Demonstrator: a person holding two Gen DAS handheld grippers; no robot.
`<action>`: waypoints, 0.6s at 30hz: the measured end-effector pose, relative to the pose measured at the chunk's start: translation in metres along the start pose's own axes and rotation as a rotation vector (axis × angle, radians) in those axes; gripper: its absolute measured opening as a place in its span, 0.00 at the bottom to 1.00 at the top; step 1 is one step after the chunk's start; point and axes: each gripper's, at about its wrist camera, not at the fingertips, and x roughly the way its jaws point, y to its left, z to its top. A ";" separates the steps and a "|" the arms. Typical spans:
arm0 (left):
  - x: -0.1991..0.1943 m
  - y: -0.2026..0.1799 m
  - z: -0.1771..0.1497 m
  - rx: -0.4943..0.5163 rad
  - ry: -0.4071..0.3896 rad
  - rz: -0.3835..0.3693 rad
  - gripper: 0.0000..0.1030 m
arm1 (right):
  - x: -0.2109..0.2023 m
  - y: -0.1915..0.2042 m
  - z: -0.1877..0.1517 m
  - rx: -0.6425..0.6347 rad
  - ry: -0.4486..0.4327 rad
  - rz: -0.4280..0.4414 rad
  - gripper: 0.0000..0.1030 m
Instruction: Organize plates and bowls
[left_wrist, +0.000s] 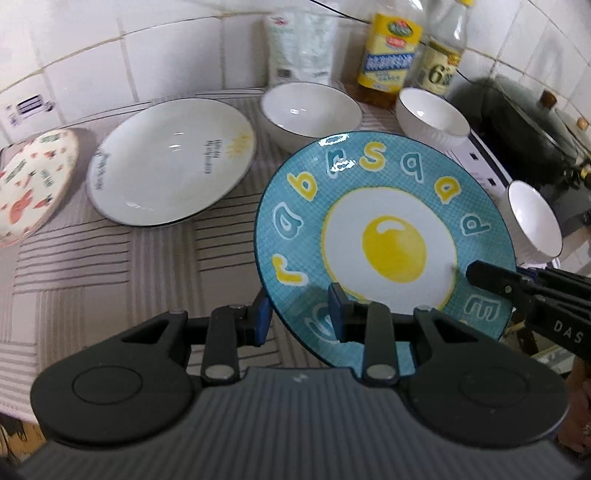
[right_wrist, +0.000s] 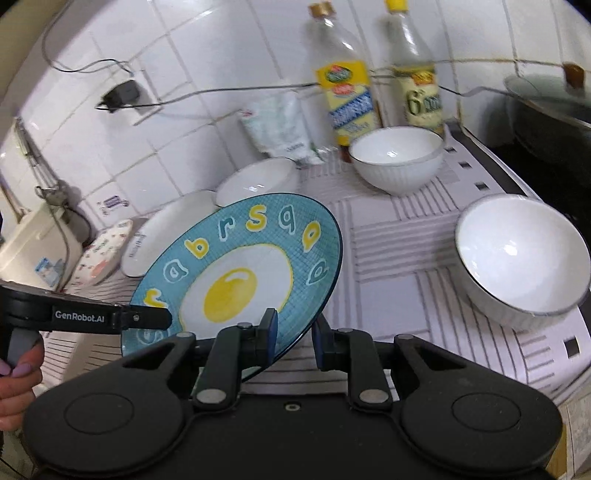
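Observation:
A blue plate with a fried-egg picture (left_wrist: 391, 243) (right_wrist: 236, 273) hangs tilted above the striped mat. My left gripper (left_wrist: 300, 314) is shut on its near rim, one pad on each face. My right gripper (right_wrist: 295, 334) is shut on the opposite rim; its finger shows in the left wrist view (left_wrist: 480, 275). The left gripper's finger (right_wrist: 147, 318) enters the right wrist view from the left. A white plate with writing (left_wrist: 171, 162) and a patterned plate (left_wrist: 33, 184) lie at the left. Three white bowls (left_wrist: 312, 110) (left_wrist: 432, 114) (left_wrist: 533, 218) stand behind and right.
Two oil bottles (left_wrist: 389, 48) (left_wrist: 445, 51) and a white bag (left_wrist: 301, 44) stand against the tiled wall. A dark lidded pot (left_wrist: 524, 114) sits on the stove at the right. A charger and cable (right_wrist: 122, 94) hang on the wall. A person's hand (right_wrist: 14, 373) grips the left handle.

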 end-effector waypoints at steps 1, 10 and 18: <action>-0.007 0.003 0.000 -0.007 -0.006 0.008 0.29 | -0.002 0.004 0.003 -0.010 -0.003 0.012 0.24; -0.047 0.033 0.020 -0.031 -0.094 0.094 0.29 | 0.005 0.039 0.029 -0.054 -0.021 0.111 0.24; -0.057 0.073 0.028 -0.087 -0.123 0.141 0.29 | 0.034 0.069 0.051 -0.111 -0.019 0.190 0.24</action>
